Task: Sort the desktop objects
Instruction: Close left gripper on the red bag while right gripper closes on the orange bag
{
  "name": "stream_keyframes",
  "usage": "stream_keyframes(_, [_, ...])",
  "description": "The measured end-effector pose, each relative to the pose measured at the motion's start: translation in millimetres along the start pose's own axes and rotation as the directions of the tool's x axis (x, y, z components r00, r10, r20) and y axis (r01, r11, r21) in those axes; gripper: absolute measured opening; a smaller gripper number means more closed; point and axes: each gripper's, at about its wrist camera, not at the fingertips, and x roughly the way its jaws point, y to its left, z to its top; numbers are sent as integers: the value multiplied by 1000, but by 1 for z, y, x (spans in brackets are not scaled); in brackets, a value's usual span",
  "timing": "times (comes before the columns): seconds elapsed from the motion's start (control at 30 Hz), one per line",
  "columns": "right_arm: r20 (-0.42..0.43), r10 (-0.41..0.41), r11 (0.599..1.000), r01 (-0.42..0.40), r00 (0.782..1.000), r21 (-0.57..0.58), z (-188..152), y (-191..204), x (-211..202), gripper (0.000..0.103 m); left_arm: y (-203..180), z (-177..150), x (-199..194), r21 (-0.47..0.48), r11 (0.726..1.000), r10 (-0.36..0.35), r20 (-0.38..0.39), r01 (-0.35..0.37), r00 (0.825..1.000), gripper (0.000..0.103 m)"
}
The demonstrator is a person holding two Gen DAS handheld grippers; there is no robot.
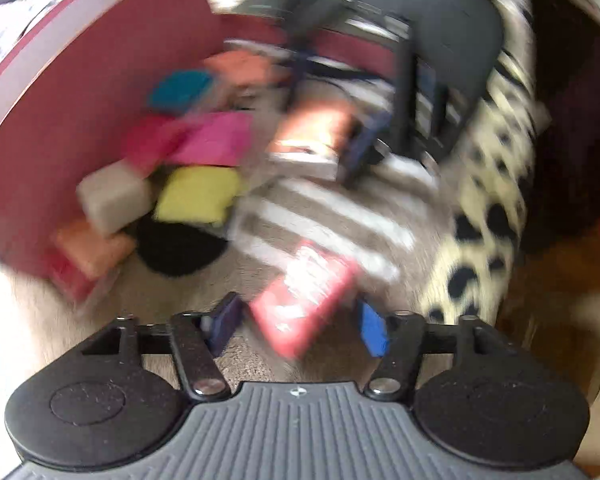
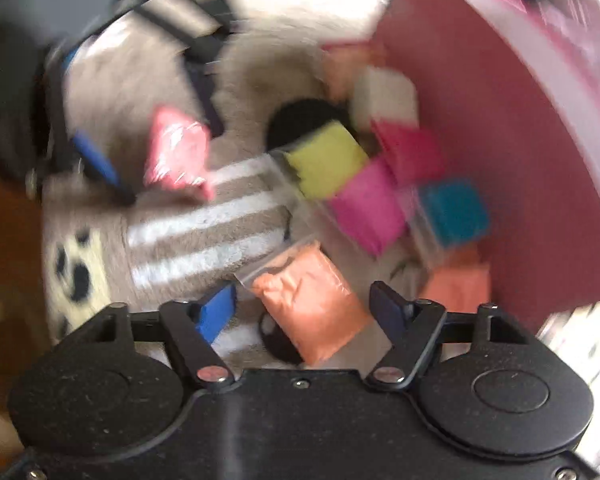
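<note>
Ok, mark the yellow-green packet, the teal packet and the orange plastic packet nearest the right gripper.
yellow-green packet (image 2: 325, 157): right wrist view, top face.
teal packet (image 2: 454, 209): right wrist view, centre.
orange plastic packet (image 2: 312, 300): right wrist view, middle.

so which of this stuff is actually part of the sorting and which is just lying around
Part of the job: red packet, orange packet, yellow packet, magenta packet, teal packet.
Just lying about: striped rug, spotted cloth, pink box.

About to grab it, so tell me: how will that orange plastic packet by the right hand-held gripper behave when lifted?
The orange plastic packet looks soft and creased, so it will probably sag. Its glossy film may slip between the fingers. It lies flat, so rolling seems unlikely.
</note>
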Motion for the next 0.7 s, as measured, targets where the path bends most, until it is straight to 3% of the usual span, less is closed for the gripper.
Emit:
stream_keyframes(0.07, [-3,67,992,-66,998,104,-3,-10,-5,62,6,-1,-4,-52,999,-15,5,15,1000,58])
stream_keyframes(0.13, [0,113,988,-112,994,103,-6,-8,-12,60,2,-4,-12,5,1000,-25,38,25,999,58])
stream_keyframes(0.2, [20,66,997,-67,998,28,-9,-1,-22,60,-5,-8,-20,80,996,-39,77,33,996,58])
stream_keyframes(0.3, [57,60,998,-61,997,17,-10,0,-30,66,-10,-11,-24,132,991,-25,108,10,994,58])
stream_keyframes(0.37, [82,60,998,-62,995,14,-11,0,-36,67,-10,-13,-21,149,989,-17,100,2,995,58])
stream_keyframes(0.53, [61,44,998,-41,997,-51,-9,16,-3,67,-18,-16,-12,237,971,-4,71,-13,997,58])
stream_keyframes(0.6, [38,23,998,-20,999,-65,-8,25,8,66,-20,-14,-10,241,970,5,59,-20,998,57])
stream_keyframes(0.7, [29,29,999,-28,999,-43,-10,20,10,55,-21,-12,-11,216,976,8,40,-16,999,49])
